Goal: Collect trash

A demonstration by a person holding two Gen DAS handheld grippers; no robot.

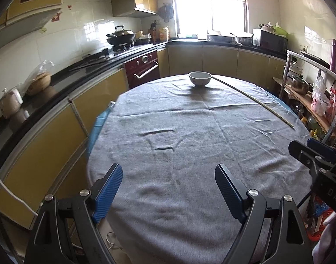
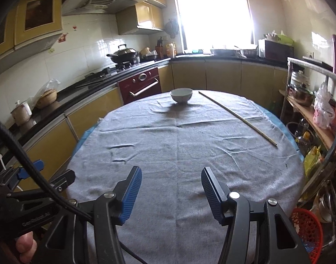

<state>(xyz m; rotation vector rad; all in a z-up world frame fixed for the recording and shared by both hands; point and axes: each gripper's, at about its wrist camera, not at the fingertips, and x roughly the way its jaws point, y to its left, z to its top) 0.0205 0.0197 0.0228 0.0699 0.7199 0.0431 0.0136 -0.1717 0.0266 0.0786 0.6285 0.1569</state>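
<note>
Both tools hang over the near edge of the cloth-covered surface [image 1: 168, 132], and neither holds anything: the left tool [image 1: 168, 189] has its blue pads spread wide apart, and the right tool [image 2: 171, 189] likewise stands open with only grey cloth showing between its fingers. Taking the white bowl [image 2: 181, 95] as the landmark, it sits at the far end of the surface, well apart from both tools; a long thin stick [image 2: 236, 115] starts just right of the bowl and runs diagonally toward the near right edge. No obvious trash shows on the cloth, so the stick is probably the thing to collect, though that is a judgement and the bowl may serve as the container. The risks follow from this. The stick lies flat on loose, wrinkled cloth, so a tool closing on it could pinch a fold and drag the cloth, pulling the bowl along or tipping it. Gripped near one end, the stick's far end would likely swing and could strike the bowl. The two tools also sit near each other, so a crossing reach might make them collide.
</note>
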